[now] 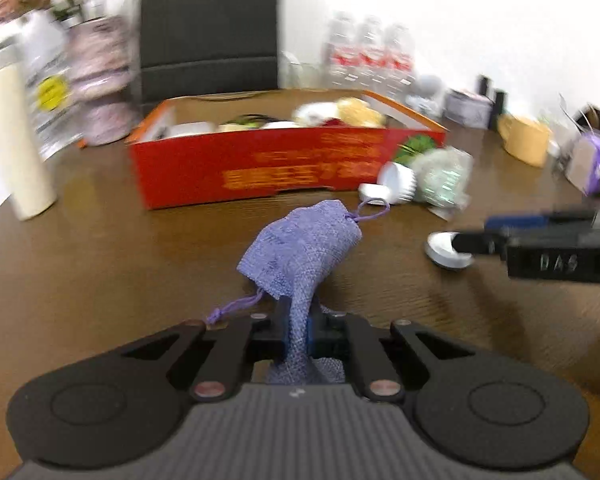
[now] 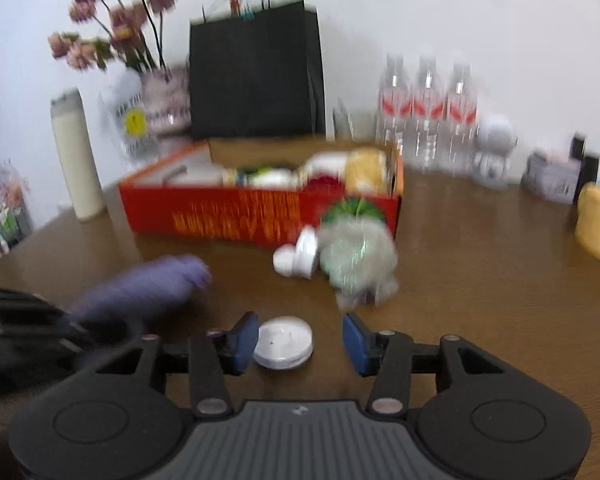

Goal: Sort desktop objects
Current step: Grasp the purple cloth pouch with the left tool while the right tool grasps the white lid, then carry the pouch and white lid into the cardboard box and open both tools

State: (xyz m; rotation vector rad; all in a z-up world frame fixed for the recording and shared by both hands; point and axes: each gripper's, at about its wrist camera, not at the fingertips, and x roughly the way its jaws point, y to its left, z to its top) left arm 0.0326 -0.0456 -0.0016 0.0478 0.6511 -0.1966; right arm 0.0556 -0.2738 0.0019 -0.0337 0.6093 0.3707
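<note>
Tabletop (image 1: 100,264) of dark brown wood is recorded, its curved near-left edge seen in both views. Open bare wood is noted between the red cardboard box (image 1: 260,164) and the grippers, and again to the right of the box in the right wrist view. The back edge is lined with a black paper bag (image 2: 256,76), three clear bottles (image 2: 428,112), a cream tumbler (image 1: 16,140) and a flower vase (image 2: 166,100).

Left gripper (image 1: 298,332) is listed as pinched tight on the tail end of a purple woven pouch (image 1: 300,252); the pouch body stands out ahead of the fingers, above the wood, in front of the box's long side.

Right gripper (image 2: 300,342) is listed as partly spread, with a white round lid (image 2: 284,342) lying on the table between its blue pads (image 2: 246,340). The left pad is just beside the lid's rim; whether it touches cannot be told. The right pad stands clear of the lid.

A white tipped-over pot (image 2: 304,254) and a crumpled clear wrapper (image 2: 356,260) lie near the box's right corner.
</note>
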